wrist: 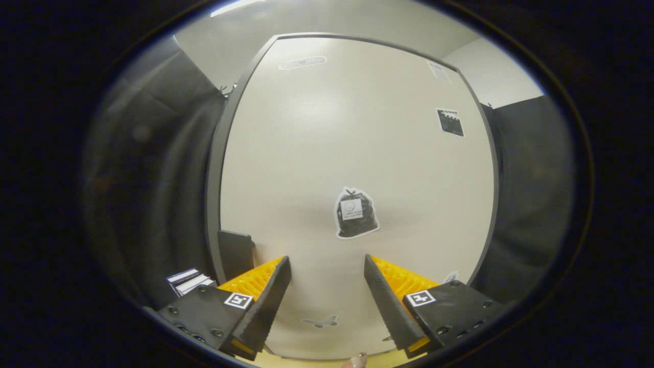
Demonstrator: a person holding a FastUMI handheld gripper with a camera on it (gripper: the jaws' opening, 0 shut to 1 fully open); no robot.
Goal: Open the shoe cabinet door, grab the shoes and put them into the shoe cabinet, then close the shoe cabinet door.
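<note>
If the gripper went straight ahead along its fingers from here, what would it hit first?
Most likely the shut cabinet door, near the bag-shaped sticker. The gripper is open with nothing between its fingers; how far off the door is stays unclear.

Gripper (327,286), gripper view: two fingers rise from roughly 7 and 5 o'clock and converge slightly toward 12 o'clock. The jaws stand spread, with a clear gap between them and nothing held. Each finger (265,301) carries a square marker on its base.

Mount: on gripper (327,271), behind its spread, empty fingers
Facing: square onto cabinet door (352,153)
Range: close to door
</note>
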